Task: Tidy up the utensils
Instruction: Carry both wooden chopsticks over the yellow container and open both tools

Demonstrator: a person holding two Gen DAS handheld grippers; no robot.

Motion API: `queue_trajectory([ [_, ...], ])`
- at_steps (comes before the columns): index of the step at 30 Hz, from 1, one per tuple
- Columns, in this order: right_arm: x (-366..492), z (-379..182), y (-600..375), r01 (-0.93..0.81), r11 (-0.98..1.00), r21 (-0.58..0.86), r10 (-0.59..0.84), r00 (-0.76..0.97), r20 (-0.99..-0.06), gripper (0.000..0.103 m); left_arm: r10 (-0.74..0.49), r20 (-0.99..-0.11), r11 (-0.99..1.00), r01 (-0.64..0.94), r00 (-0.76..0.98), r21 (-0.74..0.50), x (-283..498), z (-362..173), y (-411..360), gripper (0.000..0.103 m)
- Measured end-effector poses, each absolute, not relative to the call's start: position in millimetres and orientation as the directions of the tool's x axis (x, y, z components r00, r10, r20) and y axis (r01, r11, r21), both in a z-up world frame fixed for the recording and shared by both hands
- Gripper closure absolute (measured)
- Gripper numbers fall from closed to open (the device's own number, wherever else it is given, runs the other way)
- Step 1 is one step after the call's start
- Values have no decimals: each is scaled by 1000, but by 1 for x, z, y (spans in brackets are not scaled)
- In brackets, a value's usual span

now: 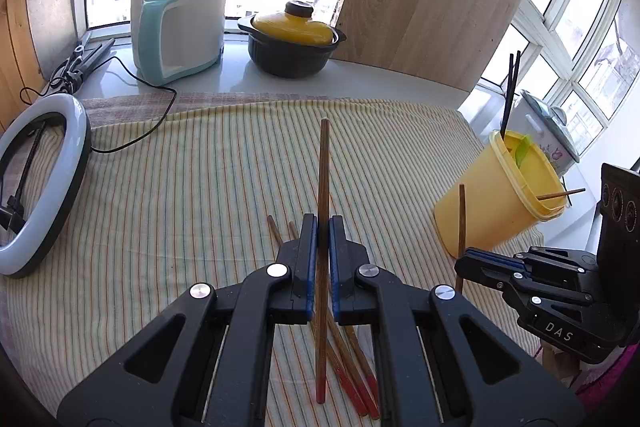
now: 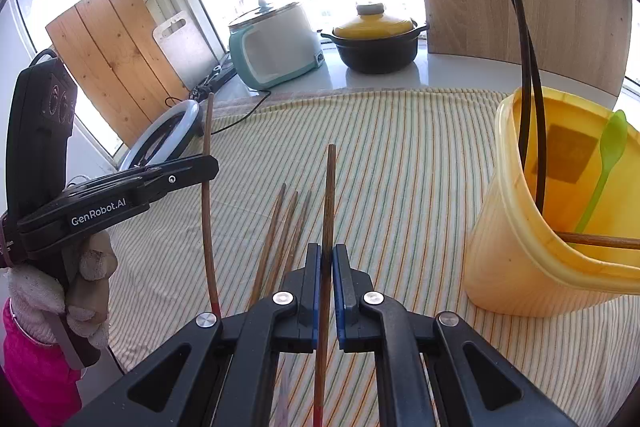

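While both grippers work above the striped cloth, each pinches one brown wooden chopstick with a red-painted end. The left gripper clamps its chopstick between blue pads, the stick upright with the red end lowest. The right gripper grips a like chopstick, just left of the yellow tub. Three more chopsticks lie on the cloth left of the tub, near each other and fanned. The tub stands tilted on the cloth and holds two black chopsticks, a green spoon and a brown chopstick lying across its rim.
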State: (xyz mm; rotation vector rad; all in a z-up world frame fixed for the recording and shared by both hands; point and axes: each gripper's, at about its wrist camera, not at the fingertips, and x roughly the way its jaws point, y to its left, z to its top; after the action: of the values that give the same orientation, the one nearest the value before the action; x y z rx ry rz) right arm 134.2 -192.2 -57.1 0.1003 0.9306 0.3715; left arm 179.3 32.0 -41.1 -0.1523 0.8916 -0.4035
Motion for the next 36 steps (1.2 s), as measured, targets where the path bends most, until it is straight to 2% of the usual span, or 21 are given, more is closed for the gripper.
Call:
queue_trajectory([
  [16,87,-15,-214,-288,943,166,323,677,-662,100,-393,-657,917,328,643,-227,129,-10,18,99],
  [36,57,61,-251,-284,945,160,326,806,-494,100,-504,-522,861,444,688,-248,108,62,-17,99],
])
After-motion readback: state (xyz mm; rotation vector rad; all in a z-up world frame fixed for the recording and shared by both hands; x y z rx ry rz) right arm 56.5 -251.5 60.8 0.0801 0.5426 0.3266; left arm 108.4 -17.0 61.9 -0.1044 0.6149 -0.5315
